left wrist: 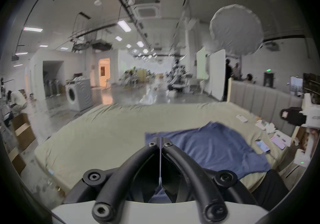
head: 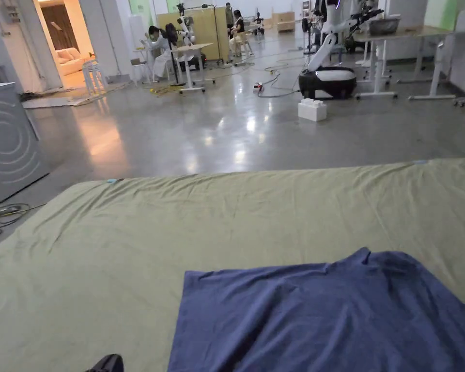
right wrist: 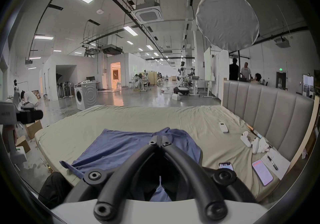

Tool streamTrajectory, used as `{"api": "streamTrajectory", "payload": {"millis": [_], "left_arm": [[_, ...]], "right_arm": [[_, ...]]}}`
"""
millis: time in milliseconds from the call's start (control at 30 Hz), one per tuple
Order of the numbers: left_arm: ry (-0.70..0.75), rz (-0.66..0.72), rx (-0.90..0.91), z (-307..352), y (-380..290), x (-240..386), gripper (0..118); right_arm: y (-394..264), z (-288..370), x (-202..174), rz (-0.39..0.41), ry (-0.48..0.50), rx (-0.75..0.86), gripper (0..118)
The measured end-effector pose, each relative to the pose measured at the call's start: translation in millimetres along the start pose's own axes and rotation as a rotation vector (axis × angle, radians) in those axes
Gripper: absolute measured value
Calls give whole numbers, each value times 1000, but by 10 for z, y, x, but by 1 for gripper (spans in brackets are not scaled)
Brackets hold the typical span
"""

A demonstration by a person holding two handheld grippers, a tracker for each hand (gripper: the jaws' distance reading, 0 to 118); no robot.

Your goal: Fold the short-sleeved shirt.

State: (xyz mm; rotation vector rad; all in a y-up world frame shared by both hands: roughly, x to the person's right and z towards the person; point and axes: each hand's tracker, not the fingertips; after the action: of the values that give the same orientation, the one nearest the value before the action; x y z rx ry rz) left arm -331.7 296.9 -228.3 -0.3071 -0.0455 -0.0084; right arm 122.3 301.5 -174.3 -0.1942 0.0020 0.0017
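A blue short-sleeved shirt (head: 323, 315) lies spread and a little rumpled on the olive bed sheet (head: 178, 232), at the near right of the bed. Its near edge hangs over the bedside by a person's dark trouser leg (right wrist: 55, 188). In the left gripper view my left gripper (left wrist: 160, 141) is held above the shirt's (left wrist: 216, 146) left part, jaws together with nothing seen between them. In the right gripper view my right gripper (right wrist: 160, 140) hovers over the shirt (right wrist: 121, 146), jaws likewise closed. Each gripper view shows the other gripper at its side edge.
Two phones (right wrist: 262, 171), a white remote (right wrist: 223, 127) and small white items (right wrist: 254, 143) lie by the grey padded headboard (right wrist: 268, 106), right of the shirt. A washing machine (head: 8, 140) and cardboard boxes (left wrist: 22, 129) stand left of the bed. People work far off.
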Motion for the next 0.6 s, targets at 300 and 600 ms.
{"api": "streamTrajectory", "payload": {"millis": [300,600], "left_arm": [[-106,159,-410,-761,-865,-471,73],[-175,93,-610,-1309,-1358,-522,71]], "right_arm": [[-371,-25,181,-101,-5,-154,0],[-343,-47,140,-106,-16,-210,0]]}}
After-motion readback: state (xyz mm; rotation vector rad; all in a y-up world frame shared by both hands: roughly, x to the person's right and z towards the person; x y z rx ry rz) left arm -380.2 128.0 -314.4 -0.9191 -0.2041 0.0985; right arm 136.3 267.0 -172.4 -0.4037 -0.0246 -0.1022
